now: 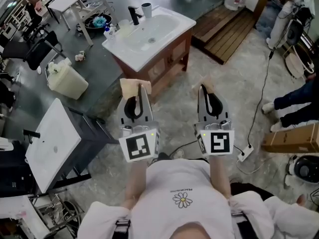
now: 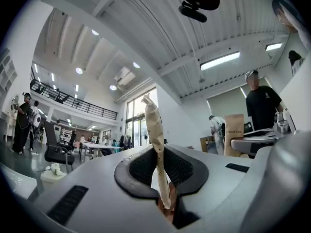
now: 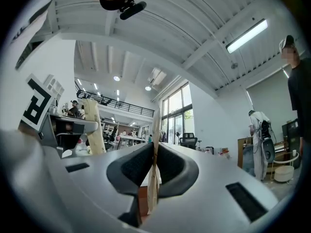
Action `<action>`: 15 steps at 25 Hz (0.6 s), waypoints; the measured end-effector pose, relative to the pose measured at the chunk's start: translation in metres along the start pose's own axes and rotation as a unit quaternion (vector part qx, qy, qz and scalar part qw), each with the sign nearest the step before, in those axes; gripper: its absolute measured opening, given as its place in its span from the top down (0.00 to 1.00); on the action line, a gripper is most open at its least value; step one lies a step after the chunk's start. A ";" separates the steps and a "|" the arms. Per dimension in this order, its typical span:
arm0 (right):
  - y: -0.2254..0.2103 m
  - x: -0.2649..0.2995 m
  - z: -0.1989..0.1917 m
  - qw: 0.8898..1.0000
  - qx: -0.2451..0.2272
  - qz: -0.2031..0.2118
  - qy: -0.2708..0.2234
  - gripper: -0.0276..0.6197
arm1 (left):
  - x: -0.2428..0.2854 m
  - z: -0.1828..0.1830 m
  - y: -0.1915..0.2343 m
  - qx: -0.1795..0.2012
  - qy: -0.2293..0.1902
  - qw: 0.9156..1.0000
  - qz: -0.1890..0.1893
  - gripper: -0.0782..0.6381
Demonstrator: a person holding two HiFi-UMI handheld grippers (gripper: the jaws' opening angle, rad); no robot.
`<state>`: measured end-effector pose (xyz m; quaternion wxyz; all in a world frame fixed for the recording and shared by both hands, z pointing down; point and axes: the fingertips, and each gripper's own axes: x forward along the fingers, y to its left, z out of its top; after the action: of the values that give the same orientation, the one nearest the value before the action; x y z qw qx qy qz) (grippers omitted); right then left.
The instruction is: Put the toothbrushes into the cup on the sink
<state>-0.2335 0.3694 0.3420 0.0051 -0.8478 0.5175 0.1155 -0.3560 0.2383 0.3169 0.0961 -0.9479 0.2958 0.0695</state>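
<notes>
- The left toothbrush packet (image 1: 130, 87), a toothbrush in a brown paper sleeve, is pinched in your left hand-held gripper (image 1: 139, 89), which is clenched on it. In the left gripper view the sleeve (image 2: 155, 130) stands upright between the dark pads, with its top leaning slightly left above them.
- The right toothbrush packet (image 1: 207, 82) is gripped the same way by your right hand-held gripper (image 1: 204, 89), whose jaws are clamped tight on it. In the right gripper view it shows edge-on as a thin paper strip (image 3: 155, 147) between the pads.
- You hold both packets in the air in front of your chest, side by side and apart. They are over the floor, on the near side of the sink.
- The cup (image 1: 146, 9) stands upright at the far back corner of the white sink (image 1: 182, 22), just beside the black faucet (image 1: 133, 15). It is well apart from both packets.
- The sink sits on a wooden cabinet (image 1: 172, 59), angled away from you.
- A cream bin (image 1: 67, 79) stands on the floor to the left of the cabinet.
- To your right, a white power strip (image 1: 245, 154) lies on the floor, with a cardboard box (image 1: 293, 138) beyond it.
</notes>
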 end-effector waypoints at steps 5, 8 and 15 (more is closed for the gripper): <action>-0.007 0.001 -0.003 1.000 0.000 0.000 -0.007 0.92 | 0.007 -0.006 -0.006 -0.003 0.003 1.000 -0.006 0.83; -0.008 0.001 -0.003 1.000 -0.002 -0.001 -0.008 0.92 | 0.011 -0.004 -0.011 -0.005 0.002 1.000 -0.011 0.83; -0.020 0.012 -0.006 1.000 0.012 -0.008 -0.013 0.92 | 0.025 -0.007 -0.012 0.002 0.000 1.000 -0.013 0.83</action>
<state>-0.2097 0.3671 0.3428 0.0227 -0.8504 0.5117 0.1203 -0.3277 0.2327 0.3208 0.0985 -0.9515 0.2835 0.0674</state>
